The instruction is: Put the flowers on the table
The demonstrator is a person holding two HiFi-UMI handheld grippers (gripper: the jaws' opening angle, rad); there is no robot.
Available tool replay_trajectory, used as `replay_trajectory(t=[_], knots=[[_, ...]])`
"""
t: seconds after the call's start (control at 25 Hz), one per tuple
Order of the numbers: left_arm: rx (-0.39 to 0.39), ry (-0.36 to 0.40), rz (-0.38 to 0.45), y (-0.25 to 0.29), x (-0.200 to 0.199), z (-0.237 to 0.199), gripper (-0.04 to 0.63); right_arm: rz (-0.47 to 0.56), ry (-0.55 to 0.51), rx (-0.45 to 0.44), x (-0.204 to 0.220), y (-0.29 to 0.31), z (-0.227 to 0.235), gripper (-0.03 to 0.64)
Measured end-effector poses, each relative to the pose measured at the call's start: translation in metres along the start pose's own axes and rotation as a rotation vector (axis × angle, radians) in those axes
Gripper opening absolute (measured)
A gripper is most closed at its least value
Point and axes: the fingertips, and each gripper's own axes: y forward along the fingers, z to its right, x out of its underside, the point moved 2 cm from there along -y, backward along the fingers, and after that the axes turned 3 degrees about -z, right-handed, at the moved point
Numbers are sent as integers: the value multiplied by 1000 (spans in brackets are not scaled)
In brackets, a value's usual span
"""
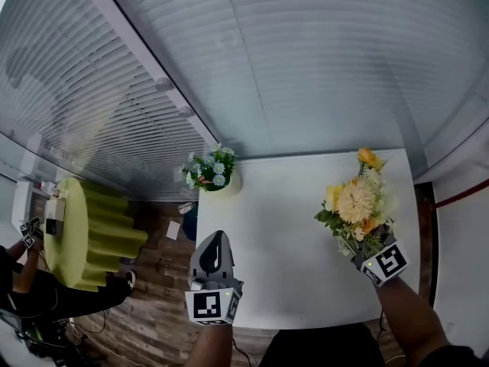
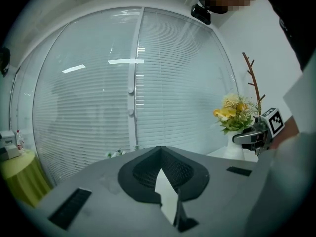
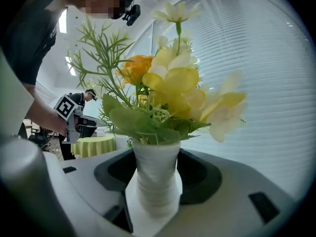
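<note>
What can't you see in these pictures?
Vase bottom: the right gripper covers it in its own view; yellow flowers hide it in the head view, so touching the table or not is unclear.
Blue flowers: their pot is too small in the head view; the left gripper covers it in its own view.

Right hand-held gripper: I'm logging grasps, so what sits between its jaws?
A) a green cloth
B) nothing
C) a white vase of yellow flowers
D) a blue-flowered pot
C: in the right gripper view, the right hand-held gripper has its jaws clamped on the white vase.
</note>
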Motion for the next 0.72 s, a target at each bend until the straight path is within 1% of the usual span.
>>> replay_trajectory(t=[0.04, 0.08, 0.16, 0.36, 0.56, 0.72], knots=[[3, -9, 24, 3, 0, 1, -5, 4, -3, -3, 1, 3, 1, 270], [2, -13, 25, 5, 2, 1, -5, 7, -5, -4, 2, 7, 2, 270], [-3, -13, -12, 6, 8, -1, -5, 4, -10, -8, 6, 14, 2, 270], [-1, -7, 8, 4, 5, -1, -5, -12, -18, -3, 14, 10, -1, 270], [5, -10, 4, 1, 4, 2, -5, -12, -25, 4, 29, 2, -3, 270], [-1, -11, -7, -1, 4, 2, -5, -3, -22, 7, 20, -2, -2, 270]])
